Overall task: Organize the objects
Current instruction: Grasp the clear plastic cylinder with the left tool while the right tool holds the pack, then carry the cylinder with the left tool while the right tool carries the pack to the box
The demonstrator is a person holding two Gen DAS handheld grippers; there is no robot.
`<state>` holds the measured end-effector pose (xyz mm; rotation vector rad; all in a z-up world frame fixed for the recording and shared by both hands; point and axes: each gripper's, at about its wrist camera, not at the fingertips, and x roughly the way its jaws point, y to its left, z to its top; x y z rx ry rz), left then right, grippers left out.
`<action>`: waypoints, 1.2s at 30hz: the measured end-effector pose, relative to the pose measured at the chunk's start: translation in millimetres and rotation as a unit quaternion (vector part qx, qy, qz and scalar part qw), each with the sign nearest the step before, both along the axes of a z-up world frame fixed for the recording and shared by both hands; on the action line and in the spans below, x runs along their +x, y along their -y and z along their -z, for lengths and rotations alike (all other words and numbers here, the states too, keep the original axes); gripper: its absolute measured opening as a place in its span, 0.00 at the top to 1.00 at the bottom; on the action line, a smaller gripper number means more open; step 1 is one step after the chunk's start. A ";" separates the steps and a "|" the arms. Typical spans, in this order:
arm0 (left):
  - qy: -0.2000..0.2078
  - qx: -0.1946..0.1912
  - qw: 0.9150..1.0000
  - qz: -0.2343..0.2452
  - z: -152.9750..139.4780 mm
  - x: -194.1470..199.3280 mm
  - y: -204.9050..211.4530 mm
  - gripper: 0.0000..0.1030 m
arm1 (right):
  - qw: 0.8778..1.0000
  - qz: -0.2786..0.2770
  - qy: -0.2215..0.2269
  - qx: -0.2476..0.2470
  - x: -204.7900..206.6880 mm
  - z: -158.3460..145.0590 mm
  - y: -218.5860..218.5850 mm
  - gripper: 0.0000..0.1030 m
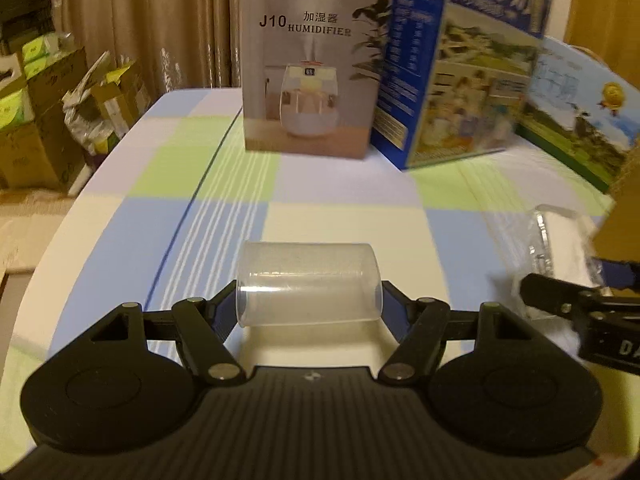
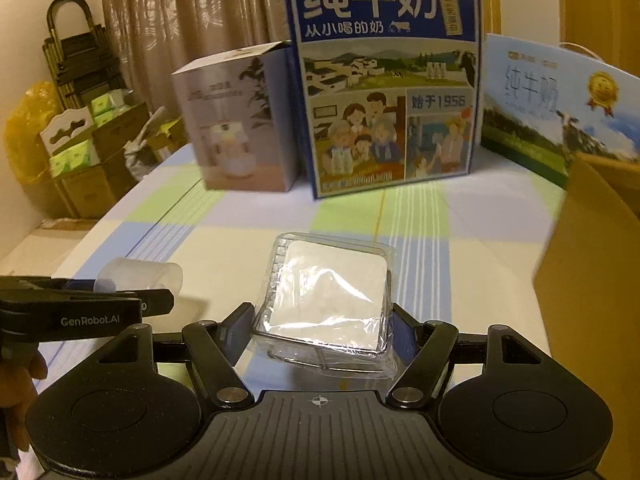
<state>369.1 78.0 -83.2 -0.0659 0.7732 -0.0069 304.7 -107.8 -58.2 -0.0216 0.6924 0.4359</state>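
A: Nearest items, and progress?
B: Both in hand, neither put away yet, by my judgement. Left gripper (image 1: 310, 304): jaws part-closed, pinching a translucent plastic cup (image 1: 308, 284) lying sideways, above the checked tablecloth (image 1: 340, 188). Right gripper (image 2: 322, 330): jaws likewise part-closed, clamping a clear square plastic container with a white insert (image 2: 328, 300).
A: Mid-distance?
B: Open brown cardboard box (image 2: 592, 248), at the right; probably the destination.
A: Far end?
B: Grey humidifier carton (image 1: 312, 72), blue milk carton (image 2: 384, 80), pale-blue milk gift box (image 2: 560, 108), all upright.

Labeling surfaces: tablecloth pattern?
Tablecloth: pastel checks of blue, green, cream and lavender, thin white stripes. Best in left wrist view.
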 end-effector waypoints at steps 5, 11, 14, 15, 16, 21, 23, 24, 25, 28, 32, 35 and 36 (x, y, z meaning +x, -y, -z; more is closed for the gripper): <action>-0.008 -0.008 1.000 -0.016 -15.6 -67.9 8.5 0.35 | 1.000 0.006 0.002 0.002 -66.1 -23.3 21.3 0.35; -0.014 -0.038 0.999 -0.028 -45.3 -150.3 20.1 0.35 | 1.000 0.021 -0.015 0.013 -133.9 -50.8 53.4 0.35; -0.011 -0.047 0.998 -0.027 -62.5 -187.3 30.9 0.35 | 1.000 0.020 -0.014 0.013 -163.0 -67.1 65.4 0.35; -0.010 -0.048 0.999 -0.024 -68.0 -198.6 35.1 0.35 | 1.000 0.020 -0.012 0.011 -171.8 -72.2 69.0 0.35; -0.009 -0.049 0.999 -0.020 -73.3 -208.2 39.2 0.35 | 1.000 0.021 -0.008 0.009 -181.6 -78.1 73.1 0.35; 0.008 -0.050 0.999 -0.009 -100.7 -254.2 55.0 0.35 | 1.000 0.028 0.000 0.003 -216.5 -96.9 90.2 0.35; 0.010 -0.054 0.998 -0.006 -108.1 -265.7 59.4 0.35 | 1.000 0.031 0.004 -0.002 -227.0 -101.9 96.8 0.35; 0.012 -0.054 0.998 -0.004 -111.5 -270.4 62.2 0.35 | 1.000 0.031 0.005 -0.003 -230.8 -103.8 99.9 0.35; 0.014 -0.053 0.998 -0.001 -114.5 -275.3 65.8 0.35 | 0.999 0.031 0.004 -0.003 -234.4 -105.7 103.1 0.35; 0.018 -0.055 0.998 0.010 -123.1 -287.3 78.6 0.35 | 0.999 0.033 0.008 -0.004 -244.5 -111.5 113.8 0.35; 0.022 -0.052 0.998 0.028 -130.2 -299.3 96.0 0.35 | 0.999 0.041 0.012 -0.002 -253.3 -116.4 126.6 0.35; 0.021 -0.050 0.998 0.040 -133.4 -304.8 107.2 0.35 | 0.999 0.049 0.014 0.002 -256.9 -118.9 135.8 0.35; 0.022 -0.049 0.998 0.043 -134.6 -306.5 110.4 0.35 | 0.999 0.051 0.014 0.003 -257.6 -119.6 138.6 0.35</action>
